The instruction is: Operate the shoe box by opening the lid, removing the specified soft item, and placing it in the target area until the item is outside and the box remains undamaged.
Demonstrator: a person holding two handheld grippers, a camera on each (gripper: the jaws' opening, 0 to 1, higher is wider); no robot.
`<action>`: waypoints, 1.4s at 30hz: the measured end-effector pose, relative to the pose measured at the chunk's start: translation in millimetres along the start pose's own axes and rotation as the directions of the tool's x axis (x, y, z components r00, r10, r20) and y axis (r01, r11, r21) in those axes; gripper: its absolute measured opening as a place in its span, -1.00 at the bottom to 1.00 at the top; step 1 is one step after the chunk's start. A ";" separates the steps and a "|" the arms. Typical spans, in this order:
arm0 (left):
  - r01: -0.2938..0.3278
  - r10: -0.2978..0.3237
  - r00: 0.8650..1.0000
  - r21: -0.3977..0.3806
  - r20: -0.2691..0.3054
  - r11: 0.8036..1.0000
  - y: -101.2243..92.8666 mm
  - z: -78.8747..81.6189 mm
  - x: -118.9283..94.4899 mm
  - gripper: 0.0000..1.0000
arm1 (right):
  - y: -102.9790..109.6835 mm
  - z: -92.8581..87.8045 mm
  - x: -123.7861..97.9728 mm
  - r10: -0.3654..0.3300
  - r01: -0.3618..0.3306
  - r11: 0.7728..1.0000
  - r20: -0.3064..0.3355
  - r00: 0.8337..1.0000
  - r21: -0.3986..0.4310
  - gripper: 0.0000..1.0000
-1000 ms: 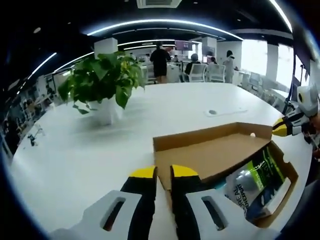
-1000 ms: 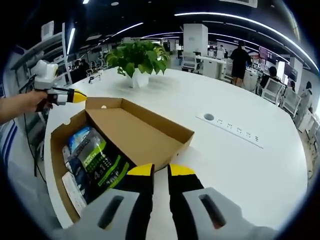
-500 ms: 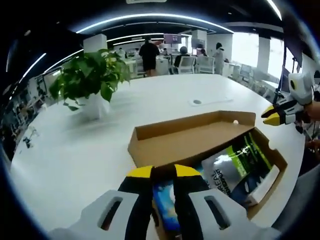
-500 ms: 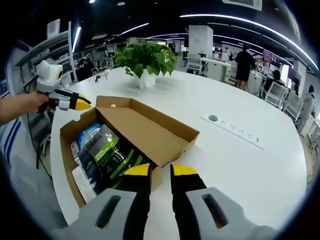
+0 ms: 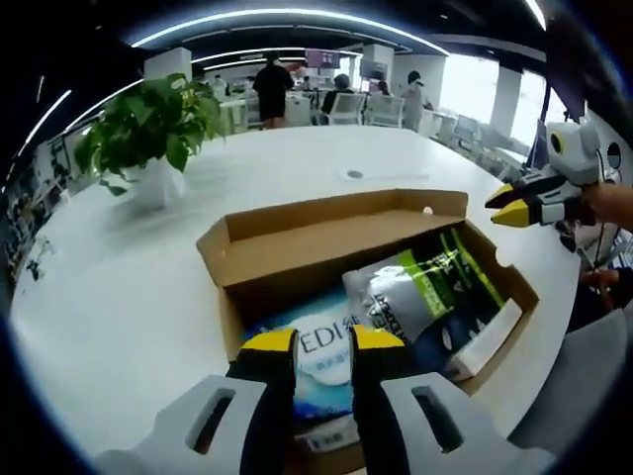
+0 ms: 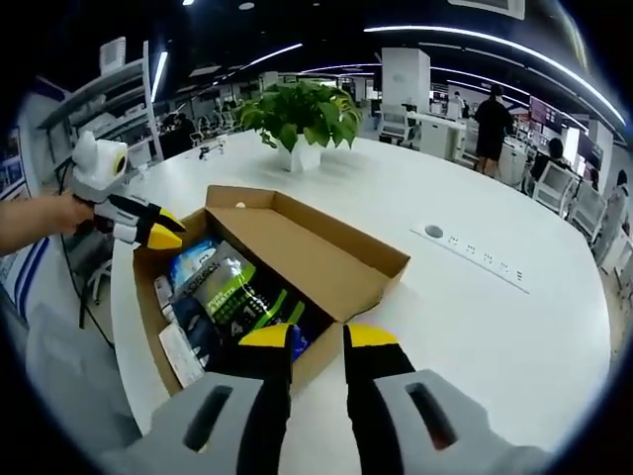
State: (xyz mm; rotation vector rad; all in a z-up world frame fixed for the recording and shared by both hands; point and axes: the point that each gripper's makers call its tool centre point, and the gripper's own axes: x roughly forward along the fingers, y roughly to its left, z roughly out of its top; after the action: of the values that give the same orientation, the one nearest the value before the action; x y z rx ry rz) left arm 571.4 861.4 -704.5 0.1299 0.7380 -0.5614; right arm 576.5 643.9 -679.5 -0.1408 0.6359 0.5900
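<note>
A brown cardboard shoe box (image 5: 516,289) lies on the white table with its lid (image 5: 326,236) swung back and open. Inside lie a grey-and-green soft packet (image 5: 420,295), a blue-and-white soft packet (image 5: 318,346) and a white flat piece (image 5: 492,339). My left gripper (image 5: 322,346) hovers over the box's near end, open by a narrow gap with nothing in it. My right gripper (image 6: 318,341) hangs just above the box's near wall (image 6: 309,364), also narrowly open and holding nothing. The right gripper (image 5: 501,206) comes in beside the box's far corner. The left gripper (image 6: 170,232) points at the box's left rim.
A potted green plant (image 5: 148,124) (image 6: 302,111) stands on the table beyond the box. A socket strip (image 6: 473,259) is set into the tabletop right of the box. The table edge (image 6: 124,327) runs close along the box. People and chairs stand far behind.
Both views have moved closer over the box, so more of its contents show under the open lid. The gap between each gripper's jaws looks slightly wider.
</note>
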 end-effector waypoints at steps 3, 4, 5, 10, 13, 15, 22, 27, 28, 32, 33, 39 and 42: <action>0.027 -0.027 0.999 -0.005 -0.025 1.000 -7.3 -8.2 2.2 -0.61 | 3.8 -1.9 1.3 0.011 -0.011 1.000 -0.007 1.000 0.005 -0.62; 0.034 -0.034 0.999 -0.005 -0.029 0.999 -9.0 -9.7 2.8 -0.61 | 4.8 -2.3 1.6 0.014 -0.014 1.000 -0.009 1.000 0.005 -0.61; 0.041 -0.041 0.999 -0.004 -0.034 0.999 -10.7 -11.4 3.5 -0.60 | 6.2 -2.7 2.0 0.017 -0.017 1.000 -0.011 1.000 0.005 -0.60; 0.080 -0.081 0.993 -0.016 -0.090 0.997 -16.0 -23.3 8.9 -0.59 | 11.7 -2.9 4.1 0.034 -0.034 0.999 -0.014 0.999 -0.004 -0.58; 0.100 -0.103 0.988 -0.034 -0.114 0.994 -20.0 -27.7 8.7 -0.57 | 15.9 -2.9 7.5 0.045 -0.045 0.999 -0.019 0.999 -0.009 -0.56; 0.114 -0.119 0.984 -0.042 -0.134 0.993 -22.4 -31.4 9.4 -0.56 | 19.0 -3.0 10.3 0.054 -0.055 0.998 -0.023 0.998 -0.014 -0.55; 0.138 -0.158 0.972 -0.123 -0.172 0.983 -23.7 -41.1 12.4 -0.56 | 26.2 -5.6 20.1 0.083 -0.085 0.996 -0.057 0.995 -0.039 -0.55; 0.148 -0.176 0.965 -0.147 -0.194 0.978 -25.1 -46.5 15.9 -0.56 | 31.1 -5.0 26.4 0.101 -0.105 0.993 -0.084 0.991 -0.055 -0.51; 0.152 -0.180 0.964 -0.153 -0.195 0.977 -25.6 -46.7 16.6 -0.56 | 31.2 -5.7 27.7 0.101 -0.106 0.993 -0.095 0.990 -0.055 -0.48; 0.162 -0.198 0.959 -0.182 -0.205 0.970 -27.8 -48.9 19.4 -0.57 | 32.8 -7.1 32.8 0.102 -0.109 0.993 -0.130 0.986 -0.045 -0.44; 0.163 -0.201 0.957 -0.187 -0.210 0.969 -28.2 -50.1 20.5 -0.57 | 33.3 -6.8 33.6 0.102 -0.109 0.993 -0.132 0.986 -0.047 -0.44; 0.175 -0.225 0.947 -0.220 -0.230 0.960 -31.6 -52.8 24.4 -0.60 | 34.8 -9.6 41.0 0.097 -0.108 0.992 -0.176 0.980 -0.057 -0.41; 0.188 -0.247 0.939 -0.245 -0.239 0.951 -33.3 -53.8 27.6 -0.63 | 34.1 -10.0 43.2 0.092 -0.104 0.993 -0.185 0.978 -0.055 -0.41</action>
State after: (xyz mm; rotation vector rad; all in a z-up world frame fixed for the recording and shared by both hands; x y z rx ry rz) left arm 538.1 837.5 -760.1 -0.0855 1.0820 -0.6784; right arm 580.3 689.6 -711.5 -0.2270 0.8053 0.6983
